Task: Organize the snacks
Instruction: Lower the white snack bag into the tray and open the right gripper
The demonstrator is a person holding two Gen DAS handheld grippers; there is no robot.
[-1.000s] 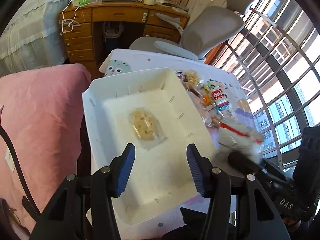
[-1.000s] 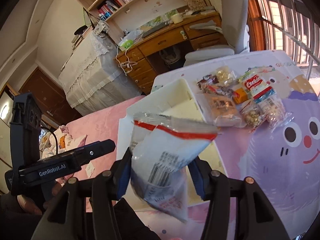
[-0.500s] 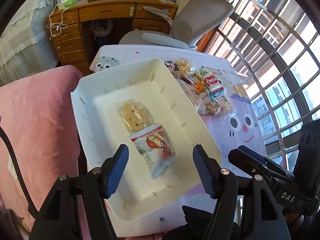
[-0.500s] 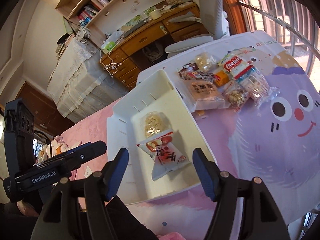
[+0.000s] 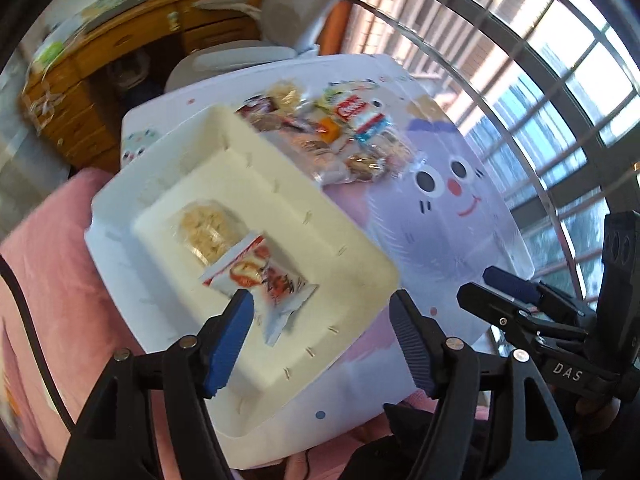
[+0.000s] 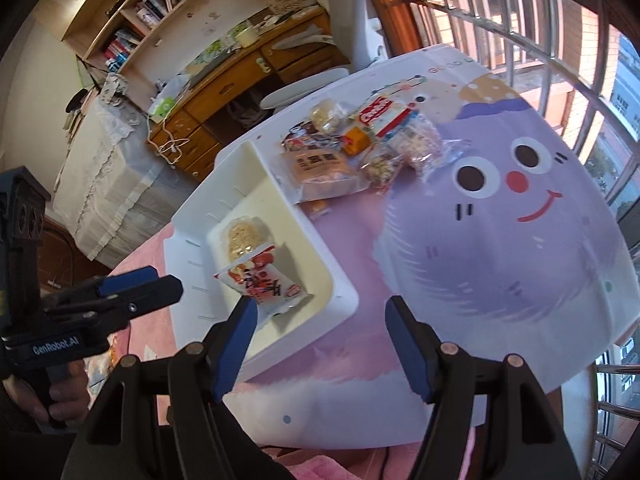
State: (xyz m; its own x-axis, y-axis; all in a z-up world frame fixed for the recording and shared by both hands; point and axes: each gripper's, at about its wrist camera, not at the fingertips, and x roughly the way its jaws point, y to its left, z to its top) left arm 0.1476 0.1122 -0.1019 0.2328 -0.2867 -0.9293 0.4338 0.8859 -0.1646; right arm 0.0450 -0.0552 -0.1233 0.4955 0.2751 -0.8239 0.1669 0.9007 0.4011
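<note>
Released a moment ago, the red-and-white snack packet now lies in the white bin, overlapping the clear bag of puffed snack, no longer between the right gripper fingers. Both it and the left gripper have swung toward the table's window side; the left's jaws have just been opening, and both stand wide and empty. One drop looks finished. Next, I judge, comes reaching to the snack pile beside the bin's far corner.
</note>
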